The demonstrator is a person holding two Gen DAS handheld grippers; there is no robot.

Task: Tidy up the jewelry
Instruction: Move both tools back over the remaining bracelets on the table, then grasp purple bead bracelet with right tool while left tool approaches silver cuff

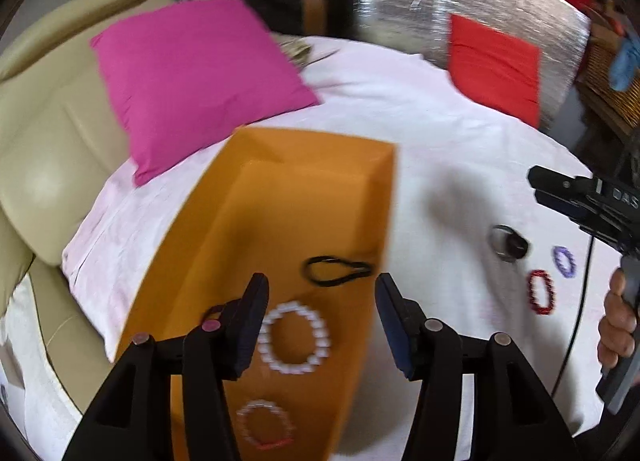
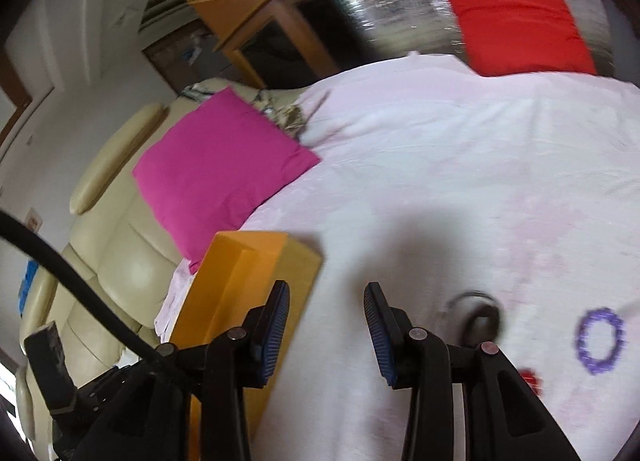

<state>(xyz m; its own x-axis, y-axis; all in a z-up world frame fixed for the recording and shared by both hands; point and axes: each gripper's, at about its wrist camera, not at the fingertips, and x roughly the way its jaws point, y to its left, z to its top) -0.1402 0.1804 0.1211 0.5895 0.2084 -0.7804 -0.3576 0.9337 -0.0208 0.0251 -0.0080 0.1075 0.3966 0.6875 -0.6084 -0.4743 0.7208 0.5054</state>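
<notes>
An orange tray point(image 1: 224, 229) lies on the white cloth; it also shows in the right wrist view point(image 2: 240, 261). In it lie a black band point(image 1: 338, 270), a white bead bracelet point(image 1: 295, 338) and a pink and red bracelet point(image 1: 265, 424). My left gripper point(image 1: 320, 321) is open and empty above the white bracelet. On the cloth to the right lie a dark ring-like piece point(image 1: 509, 243), a red bracelet point(image 1: 541, 292) and a purple bracelet point(image 1: 564, 261). My right gripper point(image 2: 326, 333) is open and empty over bare cloth, left of the dark piece point(image 2: 478, 313) and purple bracelet point(image 2: 600, 341).
A magenta cushion point(image 1: 192, 77) lies behind the tray, against a cream sofa point(image 1: 44, 133). A red cushion point(image 1: 496, 65) leans on a silver panel at the back right. The white cloth point(image 1: 420, 109) covers the work surface.
</notes>
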